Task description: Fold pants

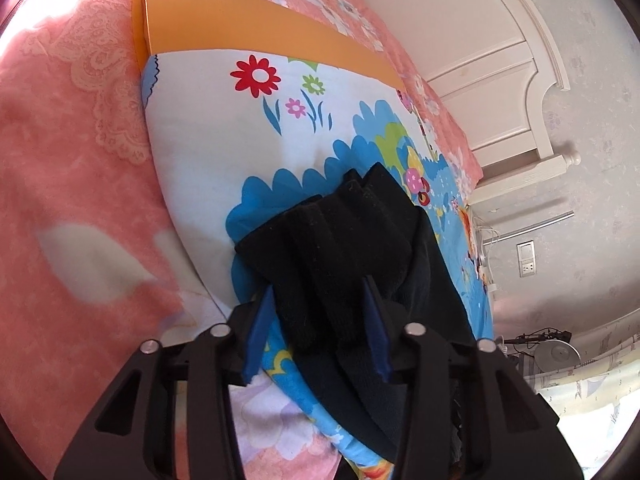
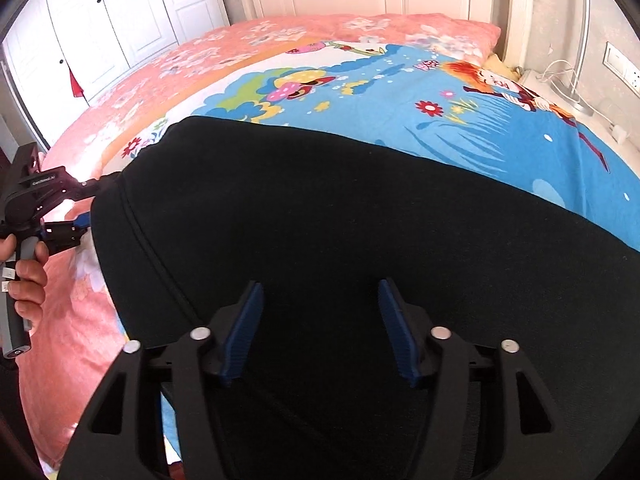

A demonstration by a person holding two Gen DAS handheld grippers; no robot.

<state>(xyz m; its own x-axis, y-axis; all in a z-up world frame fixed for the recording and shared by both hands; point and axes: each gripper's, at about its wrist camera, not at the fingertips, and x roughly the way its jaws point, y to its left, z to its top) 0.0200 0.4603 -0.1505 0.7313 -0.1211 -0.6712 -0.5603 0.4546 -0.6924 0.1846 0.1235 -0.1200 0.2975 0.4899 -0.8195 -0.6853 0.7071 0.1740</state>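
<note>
Room: a bedroom with a white wardrobe (image 2: 100,20) at the back and a white headboard (image 1: 480,60) at the end of the bed.
Bed: it has a pink bedspread (image 1: 72,160) with pale flowers on it.
Blanket: a cartoon blanket (image 1: 224,128) lies on top of the pink bedspread. It is white and blue, with red flowers, mushrooms and a child with orange hair. It has an orange strip (image 1: 240,20) along one edge.
Wall: there is a white socket (image 1: 526,260) and some white cables near the side of the bed.
Pants: the black pants (image 2: 340,220) lie on the cartoon blanket. They fill most of the right wrist view. One end is bunched up in folds at the left gripper.
Left gripper: the left gripper (image 1: 318,304) has its blue pads (image 1: 258,328) on each side of a thick fold of the black pants. The fold fills the gap between them. I cannot tell if the pads are squeezing it or only touching it.
Right gripper: the right gripper (image 2: 320,304) hangs over the middle of the pants. Its blue pads stand apart and nothing is pinched between them.
Hand: a hand (image 2: 24,276) holds the grey handle of the left gripper at the left edge of the right wrist view.
</note>
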